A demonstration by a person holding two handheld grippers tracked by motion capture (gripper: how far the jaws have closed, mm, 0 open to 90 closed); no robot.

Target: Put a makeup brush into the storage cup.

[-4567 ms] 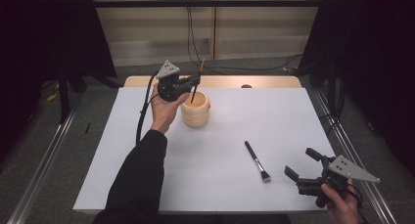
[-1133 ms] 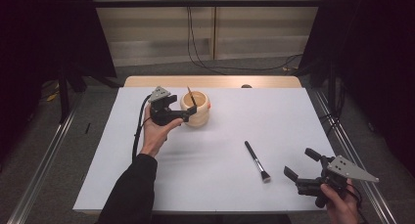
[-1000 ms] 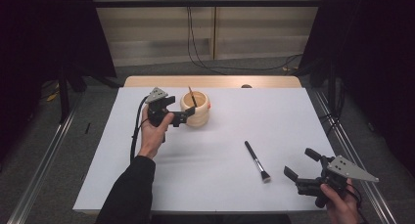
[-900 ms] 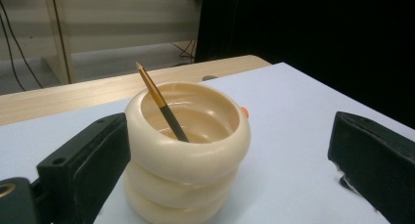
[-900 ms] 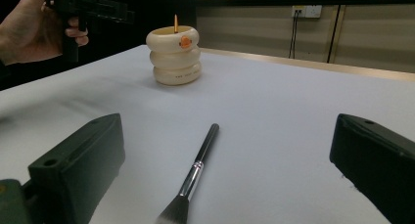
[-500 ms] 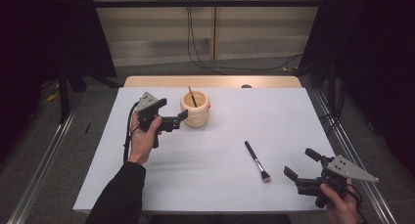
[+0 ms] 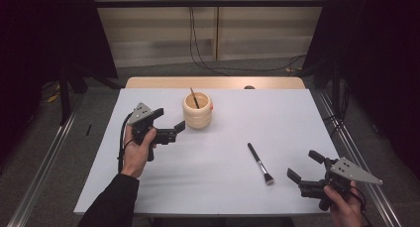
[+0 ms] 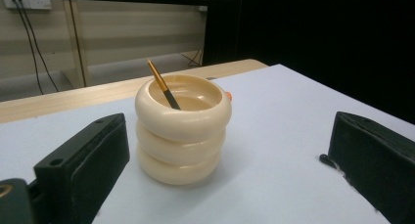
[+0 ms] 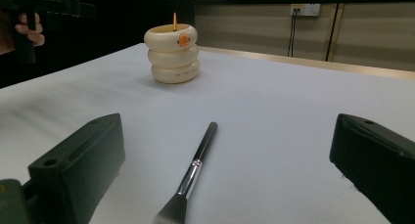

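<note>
A cream ribbed holder (image 7: pixel 197 110) (image 8: pixel 181 127) (image 9: pixel 173 54) stands at the back middle of the white table, with a thin brush handle (image 7: pixel 194 97) (image 8: pixel 163 84) leaning inside it. My left gripper (image 7: pixel 169 121) is open just left of the holder, nothing between its jaws. A black makeup brush (image 7: pixel 260 162) (image 9: pixel 192 172) lies flat on the table at front right, bristles toward me. My right gripper (image 7: pixel 304 165) is open near the front right corner, a little right of the brush's bristle end.
The white table cover (image 7: pixel 223 187) has a wooden strip (image 7: pixel 218 83) along its far edge. Metal rails (image 7: pixel 361 157) run along both sides of the table. Cables (image 7: pixel 208 58) hang at the wall behind.
My left gripper has let go of the thin brush, which now stands in the holder, and has drawn back left and toward me. The right gripper has stayed still.
</note>
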